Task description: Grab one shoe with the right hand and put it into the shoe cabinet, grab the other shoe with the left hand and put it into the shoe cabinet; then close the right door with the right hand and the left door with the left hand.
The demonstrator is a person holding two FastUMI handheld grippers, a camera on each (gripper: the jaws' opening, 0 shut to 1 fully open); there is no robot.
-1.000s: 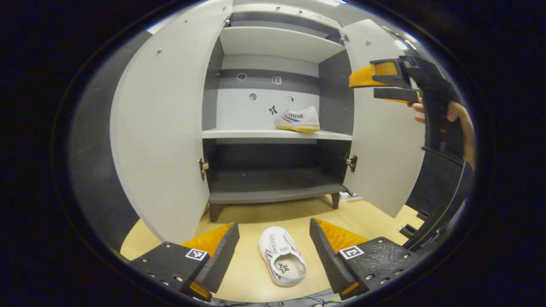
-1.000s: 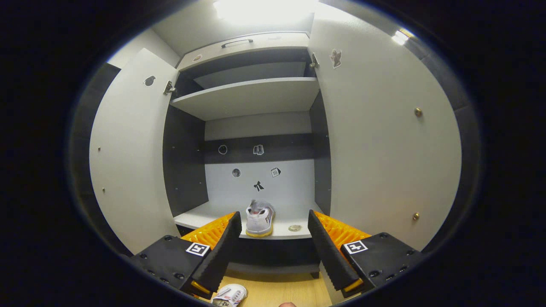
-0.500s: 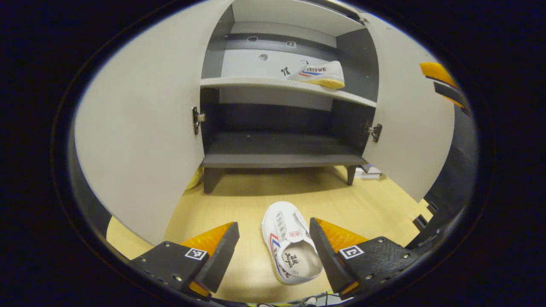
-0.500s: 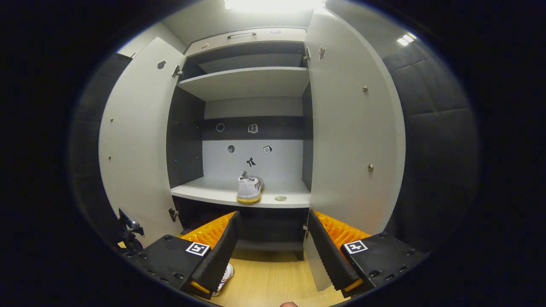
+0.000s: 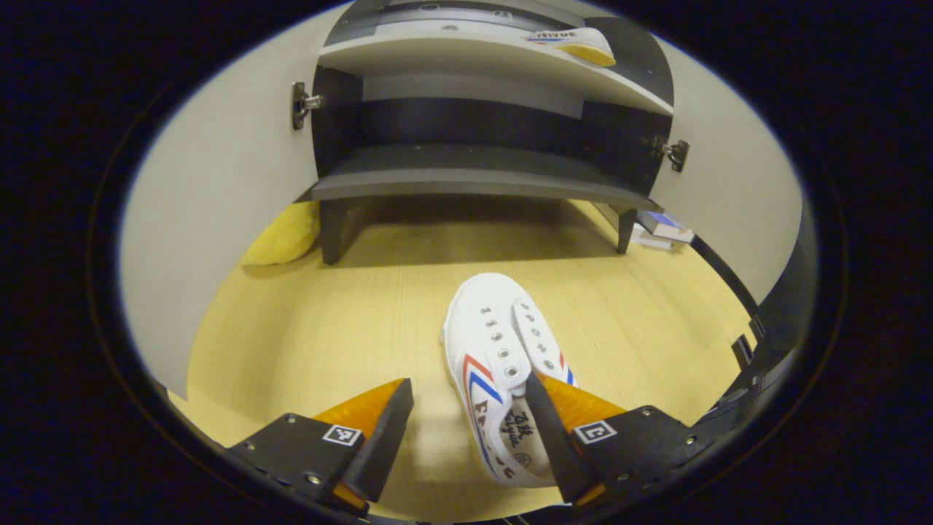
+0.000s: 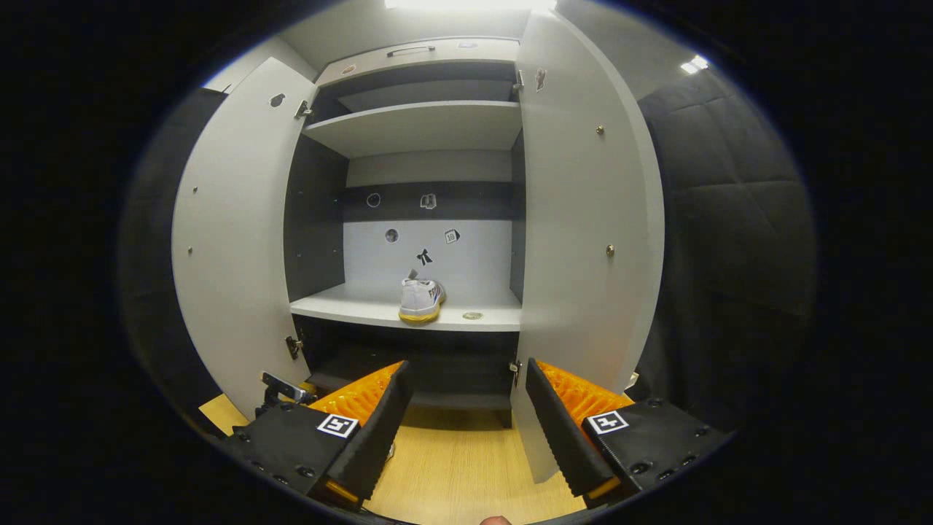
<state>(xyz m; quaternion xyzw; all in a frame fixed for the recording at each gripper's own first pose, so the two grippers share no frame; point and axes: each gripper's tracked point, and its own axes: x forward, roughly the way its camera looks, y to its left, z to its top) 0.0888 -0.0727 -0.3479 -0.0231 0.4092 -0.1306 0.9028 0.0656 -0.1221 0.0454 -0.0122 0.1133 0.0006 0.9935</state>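
In the left gripper view we have dropped our left claw (image 5: 466, 430) lower than half a second ago: the white shoe (image 5: 503, 364) on the floor now fills lower centre, its heel between our parted fingers, untouched. In the right gripper view our right claw (image 6: 466, 430), spread and empty, has backed off; the second shoe (image 6: 421, 300) sits mid-frame on the shoe cabinet (image 6: 408, 131) shelf, doors open.

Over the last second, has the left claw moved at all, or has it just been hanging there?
Yes. The left claw has dropped down and forward toward the shoe on the floor; the cabinet's bottom shelf now sits much higher in its view.
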